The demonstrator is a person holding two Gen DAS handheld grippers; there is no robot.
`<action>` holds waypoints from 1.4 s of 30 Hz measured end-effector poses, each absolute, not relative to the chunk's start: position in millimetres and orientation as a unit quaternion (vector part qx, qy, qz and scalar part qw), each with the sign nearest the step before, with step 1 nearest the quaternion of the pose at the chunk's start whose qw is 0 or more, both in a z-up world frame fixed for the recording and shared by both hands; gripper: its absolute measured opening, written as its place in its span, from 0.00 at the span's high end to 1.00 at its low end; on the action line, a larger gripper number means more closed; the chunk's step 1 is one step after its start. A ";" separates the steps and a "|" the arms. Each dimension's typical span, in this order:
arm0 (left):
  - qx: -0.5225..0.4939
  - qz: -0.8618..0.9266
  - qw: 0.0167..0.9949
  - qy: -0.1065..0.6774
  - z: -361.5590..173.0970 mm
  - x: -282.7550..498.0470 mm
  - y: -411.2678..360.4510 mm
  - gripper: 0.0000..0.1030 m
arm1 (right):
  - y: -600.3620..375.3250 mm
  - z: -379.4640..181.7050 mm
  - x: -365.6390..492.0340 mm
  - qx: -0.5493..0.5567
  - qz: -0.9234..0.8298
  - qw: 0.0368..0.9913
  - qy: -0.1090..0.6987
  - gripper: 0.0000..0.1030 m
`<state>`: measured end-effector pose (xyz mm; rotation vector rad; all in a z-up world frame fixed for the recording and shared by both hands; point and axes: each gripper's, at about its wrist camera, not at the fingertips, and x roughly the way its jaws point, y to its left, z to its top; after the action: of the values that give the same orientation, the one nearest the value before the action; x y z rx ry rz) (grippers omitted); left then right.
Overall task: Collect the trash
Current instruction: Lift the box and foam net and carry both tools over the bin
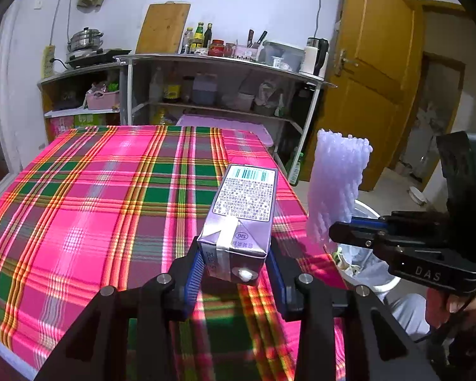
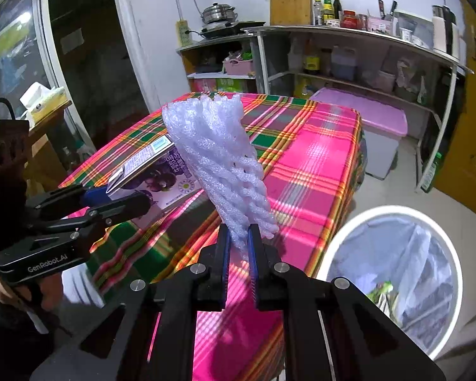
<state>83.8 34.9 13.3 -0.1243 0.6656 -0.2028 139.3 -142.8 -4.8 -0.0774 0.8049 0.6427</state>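
Left tongs [image 1: 234, 273] are gripping the near end of a purple drink carton [image 1: 242, 212], which is pointing away over the near right part of the plaid-covered table [image 1: 89, 190]. Right tongs [image 2: 238, 254] are clenching the lower end of a white foam fruit net [image 2: 219, 162], which is standing upright beside the table's right edge. A white bin [image 2: 393, 212] lined with a clear bag is sitting on the floor just right of the table.
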 end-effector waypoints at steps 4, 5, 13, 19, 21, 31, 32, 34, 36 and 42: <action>-0.060 -0.104 0.938 0.326 14.5 73.6 28.4 0.63 | -152.2 -5.2 132.5 -0.029 0.302 0.872 0.385 0.89; -0.059 -0.106 0.938 0.326 15.0 71.7 26.4 0.63 | -154.6 -5.6 129.5 -0.026 0.300 0.872 0.385 0.89; -0.050 -0.117 0.937 0.326 17.1 66.4 11.3 0.63 | -177.4 -6.9 116.7 -0.010 0.285 0.878 0.384 0.89; -0.043 -0.130 0.934 0.330 15.5 69.3 -4.3 0.63 | -193.2 -8.1 116.1 0.003 0.270 0.883 0.384 0.89; -0.040 -0.136 0.933 0.332 14.9 71.3 -10.6 0.63 | -199.5 -8.7 116.6 0.007 0.264 0.885 0.385 0.89; -0.022 -0.170 0.924 0.341 8.5 92.0 -46.4 0.63 | -240.7 -15.6 121.3 0.032 0.221 0.894 0.389 0.89; -0.020 -0.173 0.924 0.341 8.0 94.0 -49.9 0.63 | -245.0 -16.3 121.5 0.035 0.216 0.895 0.390 0.89; -0.015 -0.181 0.922 0.342 6.7 98.7 -59.0 0.63 | -253.7 -17.7 121.6 0.040 0.207 0.896 0.391 0.89; -0.010 -0.188 0.920 0.344 4.6 103.8 -68.1 0.63 | -261.7 -19.7 122.1 0.045 0.198 0.896 0.394 0.89; 0.004 -0.205 0.914 0.352 -3.2 117.6 -90.0 0.63 | -283.1 -28.2 126.0 0.057 0.177 0.896 0.403 0.89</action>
<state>117.6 -90.0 -3.2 0.0075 0.7241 -0.4216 126.0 -283.1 -28.2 0.1184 0.8349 0.3669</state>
